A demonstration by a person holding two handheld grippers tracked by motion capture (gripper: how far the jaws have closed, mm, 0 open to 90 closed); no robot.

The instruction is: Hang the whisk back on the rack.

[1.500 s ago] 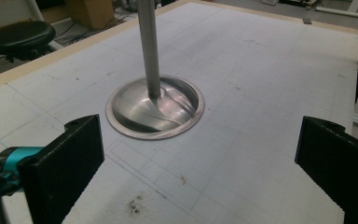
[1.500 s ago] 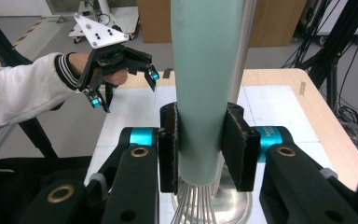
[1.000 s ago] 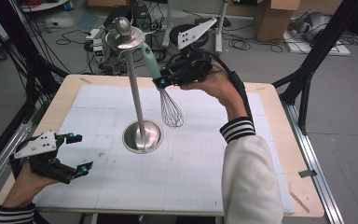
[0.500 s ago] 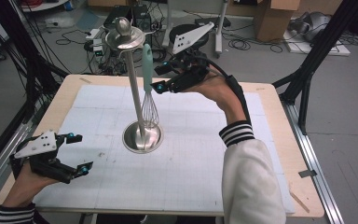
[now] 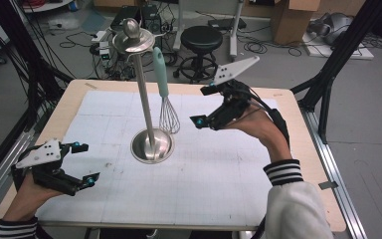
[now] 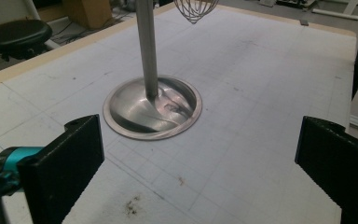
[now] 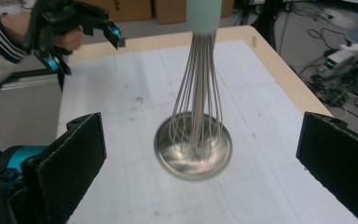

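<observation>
The right gripper (image 5: pixel 206 105) has let go and drawn back, jaws wide, empty; one whisk (image 5: pixel 165 94) hangs from one stand (image 5: pixel 146 99). The left gripper (image 5: pixel 82 164) rests wide open, empty.

The left tongs (image 6: pixel 200 163) stand wide apart, one black jaw at the lower left with a teal fitting beside it, the other at the lower right, and nothing lies between them. Ahead of them, on the white gridded sheet (image 6: pixel 261 93) that covers the surface, sits the round shiny metal base (image 6: pixel 135 119) of a stand, with its upright metal pole (image 6: pixel 147 46) rising from the dish and running out of the top of the picture. The wire loops of a whisk (image 6: pixel 193 9) hang at the top edge just right of the pole, clear of the sheet, and a black stool (image 6: pixel 14 37) stands beyond the surface's wooden edge at the upper left.
</observation>
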